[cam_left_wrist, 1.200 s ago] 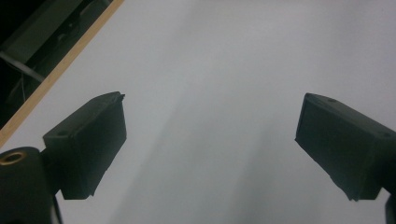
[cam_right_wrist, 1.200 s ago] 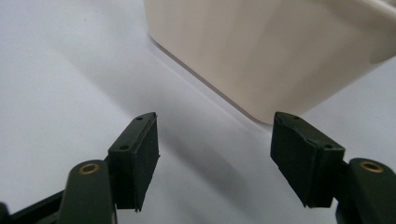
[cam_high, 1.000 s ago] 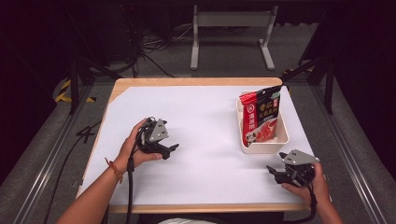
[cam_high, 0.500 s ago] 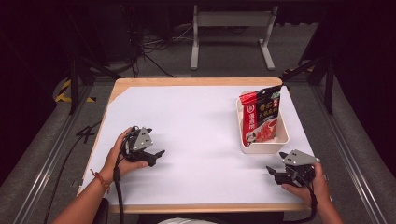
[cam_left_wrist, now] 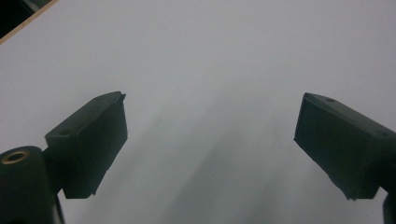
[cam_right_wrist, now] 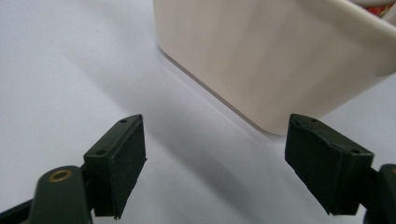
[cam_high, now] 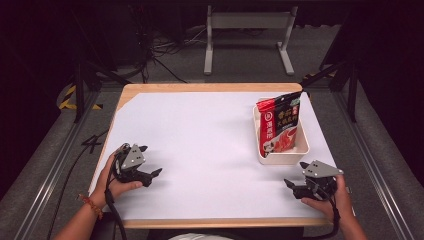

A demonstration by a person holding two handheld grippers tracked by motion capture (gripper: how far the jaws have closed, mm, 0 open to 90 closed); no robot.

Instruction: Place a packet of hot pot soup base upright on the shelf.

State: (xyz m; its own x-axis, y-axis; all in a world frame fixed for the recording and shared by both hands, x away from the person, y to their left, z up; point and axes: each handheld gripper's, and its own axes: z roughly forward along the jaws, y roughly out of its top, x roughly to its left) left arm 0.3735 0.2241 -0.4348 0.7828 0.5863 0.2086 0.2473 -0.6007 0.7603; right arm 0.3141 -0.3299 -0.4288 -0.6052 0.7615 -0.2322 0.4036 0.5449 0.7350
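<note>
My left gripper [cam_high: 151, 160] rests low over the white table cover near the front left, held in a hand. Its jaws stand wide open with nothing between them, and the left gripper view shows the gripper [cam_left_wrist: 212, 100] over bare white surface. My right gripper [cam_high: 295, 173] sits at the front right, just short of a white bin [cam_high: 280, 159]. Its jaws have just been opening and hold nothing; the right gripper view shows the gripper [cam_right_wrist: 215, 120] facing the bin's corner [cam_right_wrist: 280, 56]. A red snack pouch [cam_high: 280, 125] stands upright in the bin.
The white cover lies on a wooden table [cam_high: 200, 87] whose edge shows at the back and front. A metal stand [cam_high: 247, 35] and cables lie on the dark floor beyond. Open white surface stretches between the two grippers.
My left gripper has moved left and toward the near edge of the table. The right hand has stayed put beside the bin.
</note>
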